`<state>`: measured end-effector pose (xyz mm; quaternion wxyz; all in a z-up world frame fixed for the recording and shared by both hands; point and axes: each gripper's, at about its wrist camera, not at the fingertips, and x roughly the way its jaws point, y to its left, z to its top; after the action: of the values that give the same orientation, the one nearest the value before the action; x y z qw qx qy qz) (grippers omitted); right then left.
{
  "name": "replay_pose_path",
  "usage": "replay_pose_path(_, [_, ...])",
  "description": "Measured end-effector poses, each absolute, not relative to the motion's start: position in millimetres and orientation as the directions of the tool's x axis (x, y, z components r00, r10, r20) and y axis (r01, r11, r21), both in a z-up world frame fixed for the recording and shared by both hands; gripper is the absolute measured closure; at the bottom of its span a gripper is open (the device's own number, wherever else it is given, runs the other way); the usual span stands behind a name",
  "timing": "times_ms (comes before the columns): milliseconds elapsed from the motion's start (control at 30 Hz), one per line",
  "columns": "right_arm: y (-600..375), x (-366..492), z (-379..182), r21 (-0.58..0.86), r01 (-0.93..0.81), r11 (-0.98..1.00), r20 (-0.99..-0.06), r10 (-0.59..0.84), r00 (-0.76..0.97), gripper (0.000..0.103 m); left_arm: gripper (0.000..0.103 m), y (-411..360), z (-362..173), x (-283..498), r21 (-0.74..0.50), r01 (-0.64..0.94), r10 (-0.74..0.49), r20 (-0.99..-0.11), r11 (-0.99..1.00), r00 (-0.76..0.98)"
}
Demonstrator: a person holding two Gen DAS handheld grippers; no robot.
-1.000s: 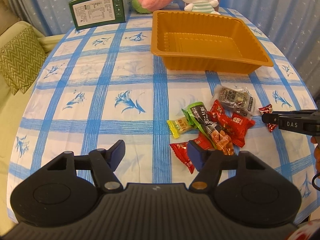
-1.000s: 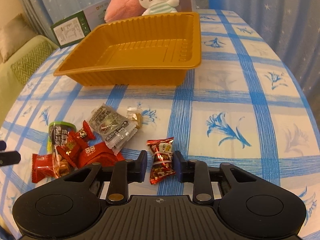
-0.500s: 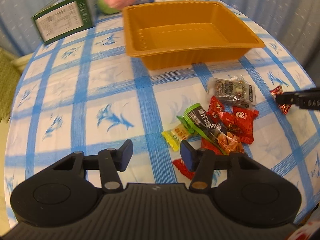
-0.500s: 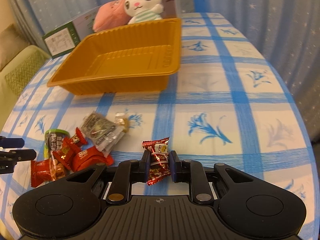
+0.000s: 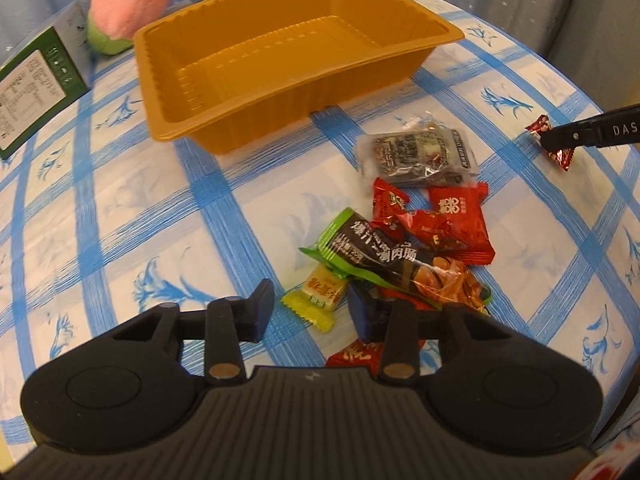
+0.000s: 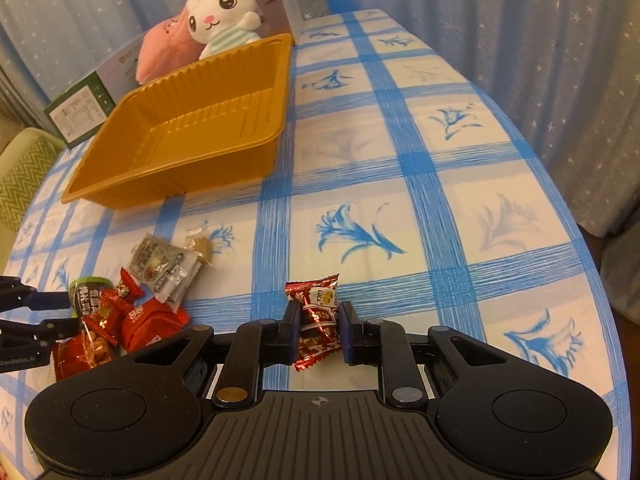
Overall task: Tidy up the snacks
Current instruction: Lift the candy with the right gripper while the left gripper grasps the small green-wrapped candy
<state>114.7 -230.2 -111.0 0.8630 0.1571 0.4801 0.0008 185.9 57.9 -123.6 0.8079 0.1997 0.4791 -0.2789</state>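
An orange tray (image 5: 320,92) stands with nothing in it at the back of the checked tablecloth. In front of it lies a pile of snacks: a grey pack (image 5: 416,152), red packs (image 5: 452,220), a green-black sausage pack (image 5: 380,256) and a yellow candy (image 5: 320,296). My left gripper (image 5: 312,314) is low over the pile's near edge. Its jaws are closing with the yellow candy between them, and the pads do not press on it. My right gripper (image 6: 318,328) is shut on a red candy (image 6: 316,316), just right of the pile.
A green box (image 5: 36,80), a pink plush (image 5: 128,8) and a white rabbit plush (image 6: 220,16) sit behind the tray. A green cushion (image 6: 20,176) lies off the table's left side. The tablecloth (image 6: 440,200) curves down to curtains on the right.
My left gripper has dropped toward the snack pile and rolled, its jaws narrowing around the yellow candy. My right gripper has tightened on the red candy, shifted slightly and rolled.
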Motion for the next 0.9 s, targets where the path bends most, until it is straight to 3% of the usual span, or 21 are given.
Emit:
replay_pose_path(167, [-229.4,115.5,-110.8,0.269,0.151,0.951,-0.830,0.150,0.537,0.083,0.083,55.8,-125.9,188.0,0.021,0.651,-0.288,-0.886,0.758,0.364])
replay_pose_path(500, [-219.7,124.9,-108.6,0.275,0.111,0.955,-0.823,0.175,0.540,0.083,0.085,62.6,-121.4,182.1,-0.005,0.607,-0.297,-0.875,0.795,0.382])
replay_pose_path(800, [-210.1,138.2,-93.2,0.298,0.053,0.953,-0.797,0.218,0.563,0.083,0.086,77.8,-81.7,183.0,-0.056,0.502,-0.325,-0.822,0.863,0.467])
replay_pose_path(833, [-209.0,140.2,-90.0,0.302,0.044,0.952,-0.791,0.224,0.570,0.083,0.101,78.4,-75.8,184.6,-0.063,0.493,-0.331,-0.813,0.868,0.480])
replay_pose_path(900, [-206.8,144.5,-83.5,0.308,0.026,0.951,-0.780,0.236,0.580,0.083,0.103,77.6,-64.3,190.0,-0.067,0.478,-0.335,-0.798,0.876,0.501])
